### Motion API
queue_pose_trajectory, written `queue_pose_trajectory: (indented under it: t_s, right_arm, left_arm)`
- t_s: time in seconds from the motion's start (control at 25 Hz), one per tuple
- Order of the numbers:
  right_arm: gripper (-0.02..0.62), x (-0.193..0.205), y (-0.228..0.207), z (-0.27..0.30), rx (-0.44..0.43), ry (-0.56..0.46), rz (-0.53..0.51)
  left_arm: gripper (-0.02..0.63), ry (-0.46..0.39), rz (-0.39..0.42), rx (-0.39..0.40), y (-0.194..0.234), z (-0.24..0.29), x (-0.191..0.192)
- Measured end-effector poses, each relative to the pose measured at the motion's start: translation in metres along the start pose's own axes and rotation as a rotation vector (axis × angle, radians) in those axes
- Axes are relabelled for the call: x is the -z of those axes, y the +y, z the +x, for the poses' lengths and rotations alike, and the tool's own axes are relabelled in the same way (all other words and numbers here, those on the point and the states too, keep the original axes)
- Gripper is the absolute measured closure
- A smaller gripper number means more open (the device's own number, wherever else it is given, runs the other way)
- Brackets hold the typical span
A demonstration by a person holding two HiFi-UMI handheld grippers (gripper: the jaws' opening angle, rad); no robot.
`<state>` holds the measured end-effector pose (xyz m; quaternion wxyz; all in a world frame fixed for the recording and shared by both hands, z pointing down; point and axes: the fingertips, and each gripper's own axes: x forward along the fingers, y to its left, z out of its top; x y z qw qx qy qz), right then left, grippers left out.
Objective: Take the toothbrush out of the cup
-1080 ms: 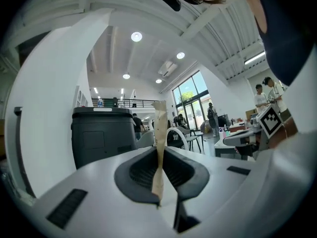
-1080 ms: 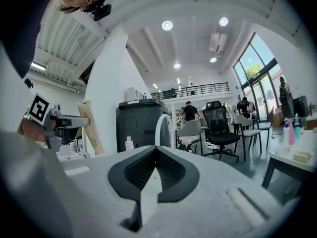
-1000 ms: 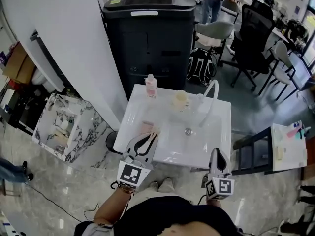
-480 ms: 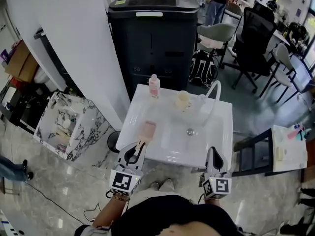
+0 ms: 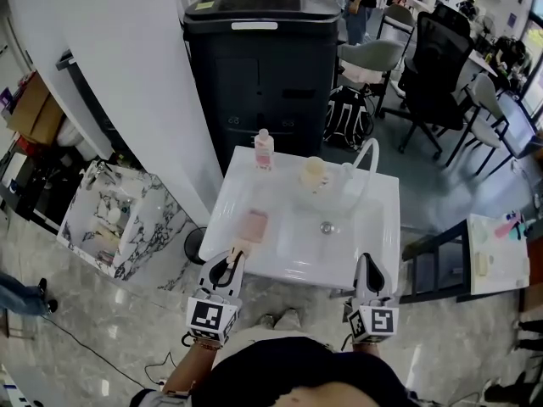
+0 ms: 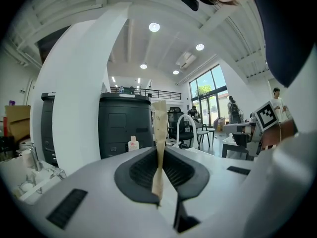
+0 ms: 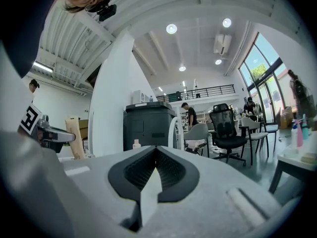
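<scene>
1. An open-plan office doubling as a test space: black and grey swivel chairs (image 5: 441,58) stand around desks (image 5: 496,253) at the back, and a backpack (image 5: 346,113) sits on the floor.
2. A free-standing white washbasin (image 5: 383,227) with a curved tap (image 5: 370,145) stands on the polished stone floor (image 5: 127,312), away from any wall, in front of a big black wheeled bin (image 5: 263,66).
3. Overhead, a high white ceiling carries round lights (image 7: 171,29) and an air-conditioning unit (image 7: 220,43).
4. Tall windows (image 7: 257,66) and an upper-level railing (image 7: 208,90) line the far side.
5. A person (image 7: 188,114) stands among the chairs; a cardboard box (image 5: 34,108) sits behind a wide white column (image 5: 110,58).
</scene>
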<state>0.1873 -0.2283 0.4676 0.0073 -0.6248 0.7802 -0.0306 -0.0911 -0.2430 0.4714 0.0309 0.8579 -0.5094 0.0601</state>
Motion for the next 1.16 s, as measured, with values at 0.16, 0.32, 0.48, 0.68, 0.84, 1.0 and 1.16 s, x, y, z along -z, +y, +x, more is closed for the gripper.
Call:
queue_pose_trajectory:
  t_s: [0.16, 0.32, 0.48, 0.68, 0.84, 1.0, 1.16]
  right_arm:
    - [0.592, 0.0, 0.001, 0.0, -0.002, 0.006, -0.01]
    - [0.592, 0.0, 0.0, 0.001, 0.001, 0.008, -0.016]
    - [0.592, 0.001, -0.004, 0.002, 0.008, 0.008, -0.018]
    - [0.592, 0.0, -0.007, 0.002, 0.017, 0.001, -0.014]
    - [0.592, 0.0, -0.008, 0.001, 0.025, 0.002, -0.013]
    - [0.592, 0.002, -0.011, 0.0, 0.029, 0.006, -0.012]
    - [0.592, 0.002, -0.014, 0.002, 0.032, 0.008, -0.014]
  left_arm:
    - [0.578, -0.005, -0.002, 0.002, 0.001, 0.003, -0.001]
    - [0.578, -0.002, -0.005, -0.004, 0.003, 0.007, 0.0]
    - [0.578, 0.002, -0.005, -0.005, 0.003, 0.01, 0.002]
    - [0.578, 0.002, -0.006, 0.004, 0.001, 0.014, 0.002]
    - [0.578, 0.0, -0.003, 0.01, 0.001, 0.017, -0.001]
    - [0.578, -0.002, -0.004, 0.016, 0.0, 0.019, -0.002]
    - [0.578, 0.0, -0.008, 0.017, 0.001, 0.023, -0.004]
